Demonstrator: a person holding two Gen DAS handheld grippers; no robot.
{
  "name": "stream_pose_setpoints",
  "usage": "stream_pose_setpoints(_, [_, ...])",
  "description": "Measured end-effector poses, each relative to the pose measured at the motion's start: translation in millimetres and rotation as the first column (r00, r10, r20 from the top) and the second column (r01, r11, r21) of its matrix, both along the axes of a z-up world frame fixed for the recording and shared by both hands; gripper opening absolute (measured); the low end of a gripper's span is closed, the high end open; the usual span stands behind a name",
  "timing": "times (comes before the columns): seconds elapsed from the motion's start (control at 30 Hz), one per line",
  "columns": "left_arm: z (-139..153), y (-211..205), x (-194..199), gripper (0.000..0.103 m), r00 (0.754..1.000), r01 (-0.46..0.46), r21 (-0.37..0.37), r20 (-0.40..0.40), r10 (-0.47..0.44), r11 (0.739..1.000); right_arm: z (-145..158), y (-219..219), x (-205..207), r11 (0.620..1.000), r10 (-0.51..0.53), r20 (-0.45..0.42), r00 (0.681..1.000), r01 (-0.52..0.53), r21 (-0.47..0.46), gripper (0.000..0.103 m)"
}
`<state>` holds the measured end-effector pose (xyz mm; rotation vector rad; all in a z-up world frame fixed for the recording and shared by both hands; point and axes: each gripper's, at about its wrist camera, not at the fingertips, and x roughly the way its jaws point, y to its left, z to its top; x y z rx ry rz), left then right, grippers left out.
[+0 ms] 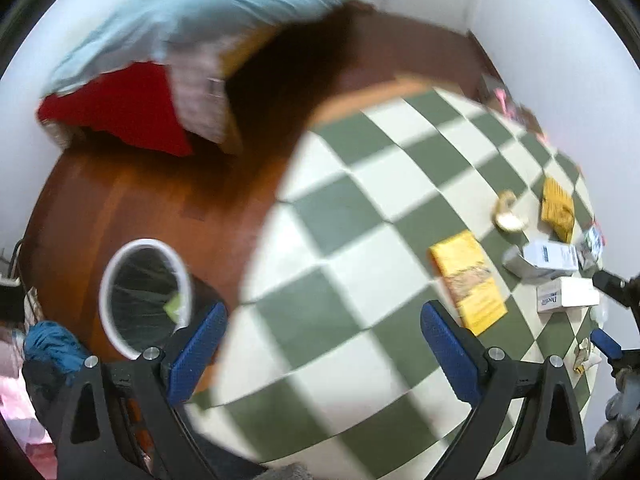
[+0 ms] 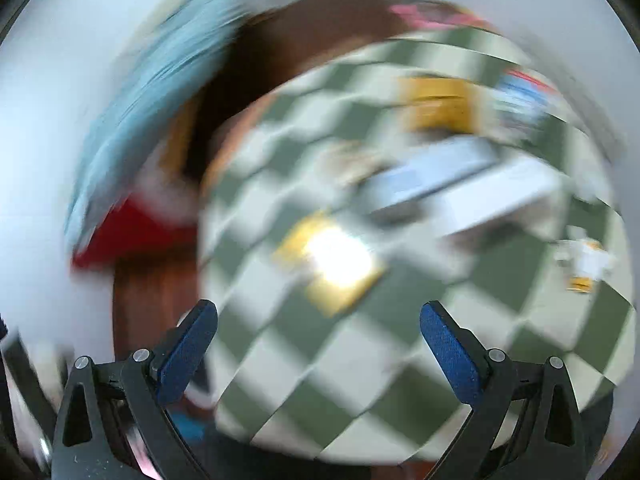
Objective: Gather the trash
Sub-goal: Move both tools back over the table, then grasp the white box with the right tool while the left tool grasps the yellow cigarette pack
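Note:
My left gripper (image 1: 320, 344) is open and empty above the near part of a round table with a green-and-white checked cloth (image 1: 340, 248). Trash lies on the right side of the table: a yellow packet (image 1: 468, 280), a mustard wrapper (image 1: 557, 208), a crumpled beige piece (image 1: 508, 216), two white cartons (image 1: 548, 260) (image 1: 568, 298). A white-rimmed bin (image 1: 144, 292) with a clear liner stands on the floor to the left. My right gripper (image 2: 318, 344) is open and empty over the table; its view is heavily blurred, showing the yellow packet (image 2: 332, 260) and white cartons (image 2: 460, 184).
A bed with light blue bedding (image 1: 208, 12) and a red cloth (image 1: 132, 108) stands beyond the wooden floor (image 1: 120, 200). Blue clothing (image 1: 52, 344) lies at the lower left. The other gripper's tip (image 1: 606, 342) shows at the right edge. White walls stand behind.

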<state>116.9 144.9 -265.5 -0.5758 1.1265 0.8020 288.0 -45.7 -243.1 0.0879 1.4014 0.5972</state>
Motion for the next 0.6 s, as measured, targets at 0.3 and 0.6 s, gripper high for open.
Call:
stream_pose_setpoints(0.3, [-55.4,-22.8,89.9,0.099,0.994,0.073,-0.184,-0.063,-0.086,0.98,-80.7,-49.3,101.1,0.952,-0.306,-0.16,0.938,0.301,-0.053,0.1])
stream_pose_setpoints(0.6, [-82.7,-16.7,122.4,0.095,0.998,0.023,-0.284,-0.052,-0.04,0.958,-71.4,-44.1,87.5,0.986,-0.137,-0.106,0.985,0.125,-0.105,0.054])
